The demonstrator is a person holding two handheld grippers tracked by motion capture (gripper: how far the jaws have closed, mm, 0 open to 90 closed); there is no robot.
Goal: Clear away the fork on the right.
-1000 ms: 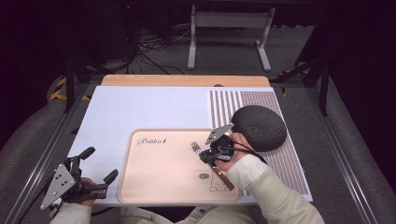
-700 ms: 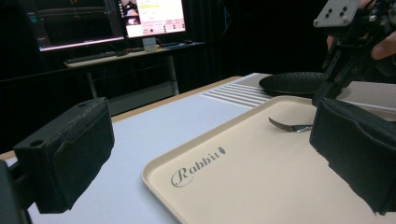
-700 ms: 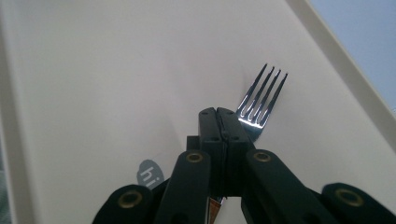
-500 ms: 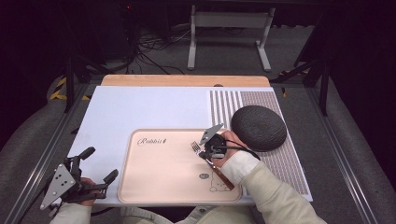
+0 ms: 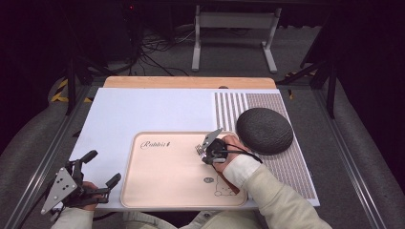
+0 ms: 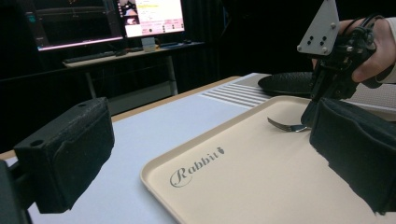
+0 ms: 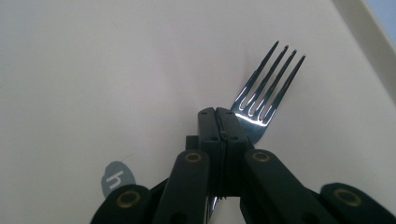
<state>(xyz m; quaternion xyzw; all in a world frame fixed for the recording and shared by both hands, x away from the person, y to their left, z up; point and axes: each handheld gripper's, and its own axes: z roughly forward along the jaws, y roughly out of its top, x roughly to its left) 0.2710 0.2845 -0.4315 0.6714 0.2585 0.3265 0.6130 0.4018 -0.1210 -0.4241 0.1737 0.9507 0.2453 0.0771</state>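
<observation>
One thin, stiff, slippery steel fork (image 7: 261,95) sat low over the tray (image 5: 157,191) toward its two o'clock corner, right gripper (image 5: 204,151) jaws clenched on its neck, left gripper (image 5: 98,171) released.

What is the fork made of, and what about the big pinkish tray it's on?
The fork looks like polished metal, probably steel: its tines are silvery and mirror the light. The tray looks like smooth matte plastic: an even beige-pink surface with a moulded raised rim and "Rabbit" printed on it, though the material can't be confirmed by sight alone.
</observation>
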